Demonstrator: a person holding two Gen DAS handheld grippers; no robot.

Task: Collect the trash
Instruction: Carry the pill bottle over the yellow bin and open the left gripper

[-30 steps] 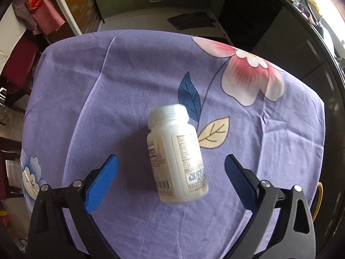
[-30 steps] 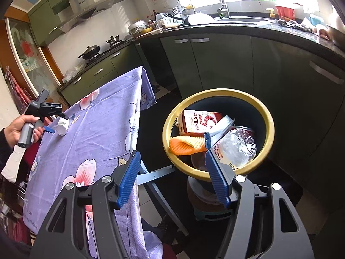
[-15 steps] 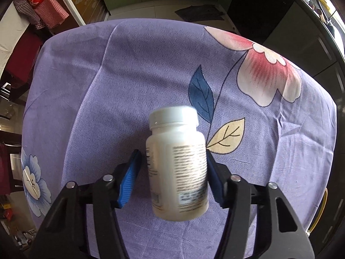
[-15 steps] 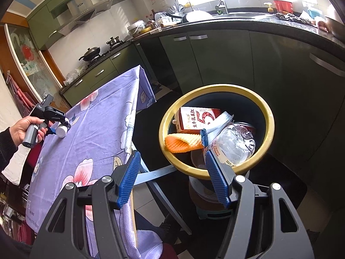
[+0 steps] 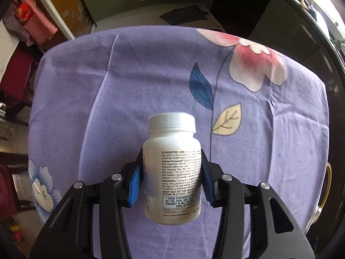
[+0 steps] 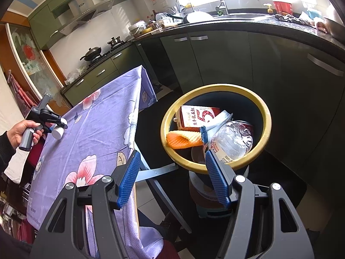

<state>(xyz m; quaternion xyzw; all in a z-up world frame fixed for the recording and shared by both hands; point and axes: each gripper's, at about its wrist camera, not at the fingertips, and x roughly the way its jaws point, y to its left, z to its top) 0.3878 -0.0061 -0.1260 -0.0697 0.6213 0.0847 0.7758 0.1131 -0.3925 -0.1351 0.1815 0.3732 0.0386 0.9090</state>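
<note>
Bottle (image 5: 171, 168): I'm clamping it in the left gripper (image 5: 171, 178), right gripper (image 6: 172, 178) gaping empty; I'm planning a level carry to the bin (image 6: 266, 116), squeezing firmly.

Pill bottle (image 5: 172, 168) between left gripper (image 5: 171, 180) fingers, above tablecloth (image 5: 107, 99); right of table, bin (image 6: 215, 127) holding carton (image 6: 196, 118), crushed bottle (image 6: 232, 140).

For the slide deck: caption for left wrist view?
Left tool clamps a white pill bottle above the purple floral cloth.
</note>
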